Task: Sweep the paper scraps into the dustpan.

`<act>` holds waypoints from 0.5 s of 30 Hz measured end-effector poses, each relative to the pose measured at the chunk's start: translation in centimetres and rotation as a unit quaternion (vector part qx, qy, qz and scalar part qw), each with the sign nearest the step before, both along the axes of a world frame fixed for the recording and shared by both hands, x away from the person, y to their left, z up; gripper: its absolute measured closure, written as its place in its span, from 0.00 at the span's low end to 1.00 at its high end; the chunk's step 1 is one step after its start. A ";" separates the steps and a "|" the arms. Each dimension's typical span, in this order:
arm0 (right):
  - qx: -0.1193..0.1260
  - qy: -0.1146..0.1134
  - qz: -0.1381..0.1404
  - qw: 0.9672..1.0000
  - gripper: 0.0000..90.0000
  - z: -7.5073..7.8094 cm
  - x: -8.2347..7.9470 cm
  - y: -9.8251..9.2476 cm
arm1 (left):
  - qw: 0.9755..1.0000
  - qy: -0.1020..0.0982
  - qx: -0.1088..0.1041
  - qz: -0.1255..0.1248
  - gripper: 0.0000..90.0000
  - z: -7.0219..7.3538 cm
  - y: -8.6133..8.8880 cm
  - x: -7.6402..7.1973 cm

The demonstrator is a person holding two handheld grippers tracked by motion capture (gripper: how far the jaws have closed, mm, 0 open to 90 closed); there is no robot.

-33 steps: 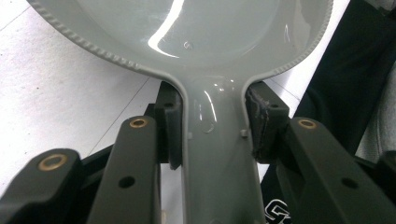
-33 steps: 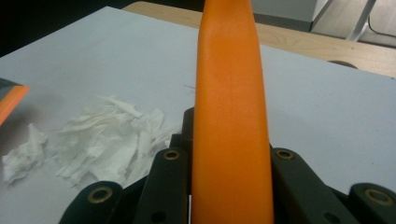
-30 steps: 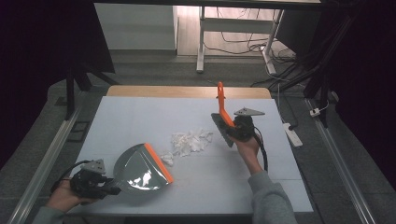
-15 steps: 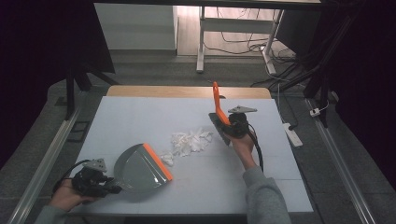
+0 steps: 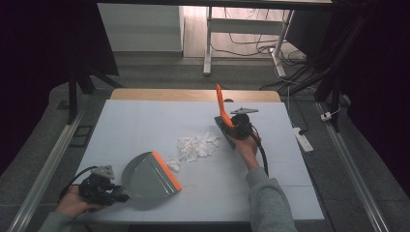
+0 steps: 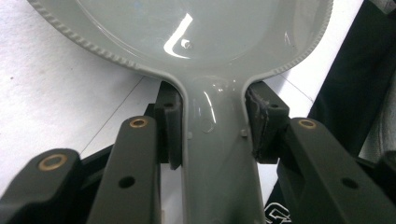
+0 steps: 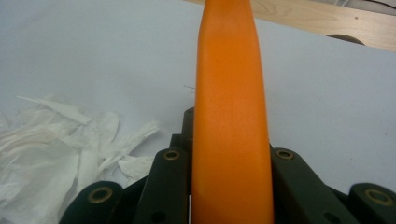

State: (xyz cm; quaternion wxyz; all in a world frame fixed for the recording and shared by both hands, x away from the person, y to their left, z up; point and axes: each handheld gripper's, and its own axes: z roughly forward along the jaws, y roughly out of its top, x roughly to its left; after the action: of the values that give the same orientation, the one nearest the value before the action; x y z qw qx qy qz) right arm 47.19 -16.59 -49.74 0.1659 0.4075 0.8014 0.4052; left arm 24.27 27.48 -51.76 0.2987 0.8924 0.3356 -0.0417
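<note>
Barely started, by the look of it: left gripper [image 5: 99, 186] clamped on dustpan [image 5: 150, 176] handle, right gripper [image 5: 240, 126] squeezing orange brush [image 5: 221, 107], paper scraps [image 5: 196, 146] piled mid-table between them, none swept in yet.

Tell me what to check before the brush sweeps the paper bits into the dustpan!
1. Left gripper shut on the dustpan handle: ok.
2. Right gripper shut on the orange brush handle: ok.
3. Dustpan's orange lip faces the paper scraps: ok.
4. Brush sits on the far side of the scraps from the dustpan: ok.
5. Lip flat against the table: cannot tell.
6. Bristles touching the table: cannot tell.
</note>
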 end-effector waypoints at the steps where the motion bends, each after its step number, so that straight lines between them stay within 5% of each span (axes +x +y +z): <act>1: -0.002 0.001 0.000 1.000 0.85 0.0 0.1 0.1 | 1.000 0.000 0.000 -0.002 0.68 0.0 -0.1 0.1; 15: -0.024 0.020 0.013 0.999 0.86 -0.9 0.8 2.5 | 1.000 0.005 -0.004 0.001 0.68 -0.5 -0.5 0.5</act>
State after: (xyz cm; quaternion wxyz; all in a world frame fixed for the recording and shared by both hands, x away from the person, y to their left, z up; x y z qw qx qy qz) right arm 48.02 -14.08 -50.68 0.1540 0.4012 0.8192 0.3797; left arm 24.79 26.94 -52.28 0.3011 0.8906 0.3375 -0.0470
